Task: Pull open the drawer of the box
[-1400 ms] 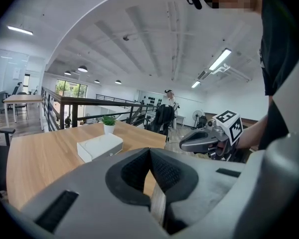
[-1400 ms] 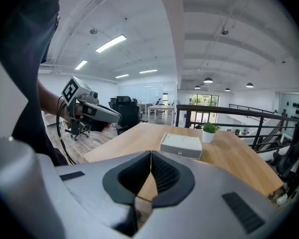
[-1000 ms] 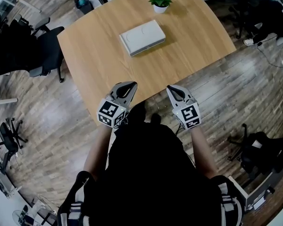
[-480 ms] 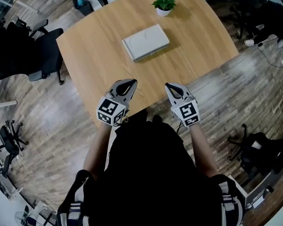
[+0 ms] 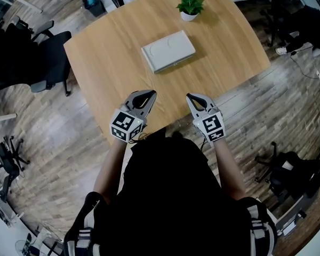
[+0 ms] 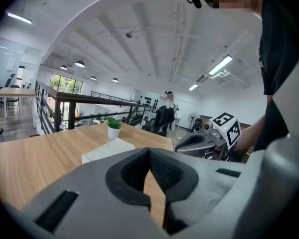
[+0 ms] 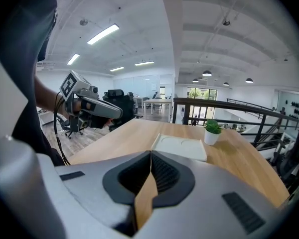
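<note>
Wooden table [image 5: 112,63] fills the head view's upper half, with the white box [image 5: 168,51] flat at upper centre. Left gripper [image 5: 145,94] and right gripper [image 5: 194,97] hover over the table's near edge, both clenched on nothing, well apart from the box. Only the gripper views show the railing [image 7: 229,104] behind the potted plant [image 5: 190,5].

I see a wood-plank floor [image 5: 58,137], a light wooden table [image 5: 112,63], and black office chairs [image 5: 37,57] at its left. White ceiling [image 7: 139,9], strip lights [image 7: 103,34], black railing [image 6: 65,108], windows [image 6: 62,82] far back.
</note>
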`<action>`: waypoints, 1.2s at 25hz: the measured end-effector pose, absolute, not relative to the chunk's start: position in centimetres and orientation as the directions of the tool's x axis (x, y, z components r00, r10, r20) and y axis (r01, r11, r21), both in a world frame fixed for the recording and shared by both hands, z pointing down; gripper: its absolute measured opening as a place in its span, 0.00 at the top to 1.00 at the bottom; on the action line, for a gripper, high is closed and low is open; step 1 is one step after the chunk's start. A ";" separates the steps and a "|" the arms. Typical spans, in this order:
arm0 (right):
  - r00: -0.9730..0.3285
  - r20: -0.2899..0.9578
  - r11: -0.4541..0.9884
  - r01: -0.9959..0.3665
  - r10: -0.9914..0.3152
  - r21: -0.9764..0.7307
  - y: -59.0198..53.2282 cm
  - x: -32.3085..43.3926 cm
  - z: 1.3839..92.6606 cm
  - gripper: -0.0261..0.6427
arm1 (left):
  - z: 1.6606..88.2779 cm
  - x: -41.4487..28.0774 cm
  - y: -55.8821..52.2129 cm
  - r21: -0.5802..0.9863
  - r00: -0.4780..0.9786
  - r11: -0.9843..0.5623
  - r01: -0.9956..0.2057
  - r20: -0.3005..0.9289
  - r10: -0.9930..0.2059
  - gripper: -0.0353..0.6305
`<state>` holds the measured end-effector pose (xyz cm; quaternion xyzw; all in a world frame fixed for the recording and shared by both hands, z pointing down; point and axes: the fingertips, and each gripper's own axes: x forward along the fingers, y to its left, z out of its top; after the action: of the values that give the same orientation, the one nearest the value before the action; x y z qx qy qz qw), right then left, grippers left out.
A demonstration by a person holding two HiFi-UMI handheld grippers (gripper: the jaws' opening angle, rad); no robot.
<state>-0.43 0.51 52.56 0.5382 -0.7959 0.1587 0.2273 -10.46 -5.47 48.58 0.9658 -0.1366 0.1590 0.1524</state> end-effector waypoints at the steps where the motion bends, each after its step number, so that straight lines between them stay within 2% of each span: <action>1: -0.315 0.531 0.368 -0.930 -0.787 -0.006 0.4 -0.5 52.7 0.92 | 48.6 -10.6 -5.5 0.252 0.913 -0.917 -0.309 0.349 -0.212 0.91; 12: -0.342 0.522 0.384 -0.923 -0.781 -0.031 -1.3 -1.5 53.9 0.92 | 48.6 -11.4 -6.5 0.233 0.895 -0.912 -0.337 0.381 -0.233 0.91; 18: -0.407 0.533 0.450 -0.892 -0.741 -0.055 -1.9 -0.3 54.9 0.92 | 48.3 -11.0 -6.2 0.218 0.857 -0.875 -0.432 0.403 -0.322 0.91; 30: -0.493 0.601 0.619 -0.785 -0.629 0.005 -4.6 2.5 59.9 0.92 | 48.3 -9.5 -6.3 0.174 0.763 -0.784 -0.595 0.430 -0.483 0.91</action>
<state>2.45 -4.56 59.93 0.4145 -0.8531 0.1363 0.2862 -9.50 -6.29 48.30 0.9264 -0.2911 0.1843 0.1520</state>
